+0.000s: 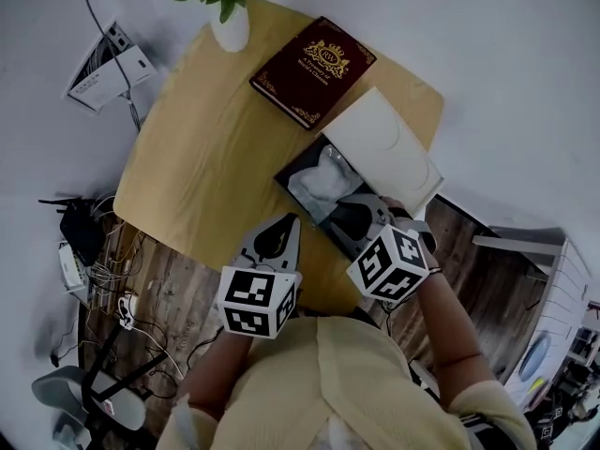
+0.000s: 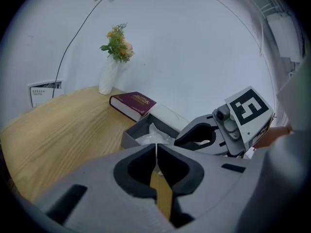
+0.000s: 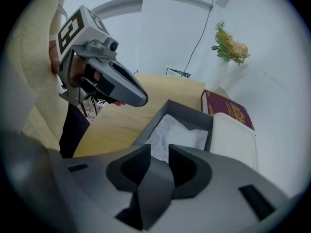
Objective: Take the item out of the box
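An open dark grey box (image 1: 284,178) lies on the wooden table (image 1: 206,148), and a white wrapped item (image 1: 323,181) lies in it. Its white lid (image 1: 389,148) rests against the far side. My right gripper (image 1: 349,204) hovers over the box's near end; in the right gripper view its jaws (image 3: 159,152) stand a little apart with nothing between them, and the item (image 3: 175,135) lies just ahead. My left gripper (image 1: 286,223) is beside the box's near left corner, its jaws (image 2: 156,148) shut and empty above the table.
A dark red book (image 1: 312,71) lies beyond the box, and a white vase (image 1: 230,26) of flowers stands at the table's far edge. Cables and a power strip (image 1: 94,261) lie on the floor at the left. A leaflet (image 1: 103,68) lies on the white floor.
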A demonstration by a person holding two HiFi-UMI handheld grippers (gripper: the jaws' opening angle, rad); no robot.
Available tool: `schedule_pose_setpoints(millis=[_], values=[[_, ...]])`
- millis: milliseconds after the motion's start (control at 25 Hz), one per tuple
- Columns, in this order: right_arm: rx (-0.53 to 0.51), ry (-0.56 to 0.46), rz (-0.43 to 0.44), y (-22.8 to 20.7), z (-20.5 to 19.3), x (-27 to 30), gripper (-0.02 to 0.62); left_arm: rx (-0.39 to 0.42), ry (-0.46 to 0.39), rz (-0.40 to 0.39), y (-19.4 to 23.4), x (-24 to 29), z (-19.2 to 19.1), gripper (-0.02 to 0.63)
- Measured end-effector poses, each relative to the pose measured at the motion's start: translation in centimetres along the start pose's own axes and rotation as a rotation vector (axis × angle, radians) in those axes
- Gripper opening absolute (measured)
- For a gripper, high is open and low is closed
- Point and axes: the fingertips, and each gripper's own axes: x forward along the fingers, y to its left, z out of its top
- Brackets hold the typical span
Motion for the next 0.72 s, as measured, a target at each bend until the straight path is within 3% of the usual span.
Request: schedule_pose_setpoints(millis=[160,320,720], values=[[-0.103,0.047,0.042,0.0,0.0,0.5,0.104,-0.008,0.012,-0.019,0.6,0.5,0.1,0.028],[-0.222,0.130,0.125,0.4,-0.8,1.4,0.151,-0.014,0.021,-0.027,1.4,0.8,0.2,0.029],[-0.477,0.230,0.201,0.6,-0.5,3.4,0.189,-0.051,0.048,-0.043,2.7,1.2,-0.4,0.029]])
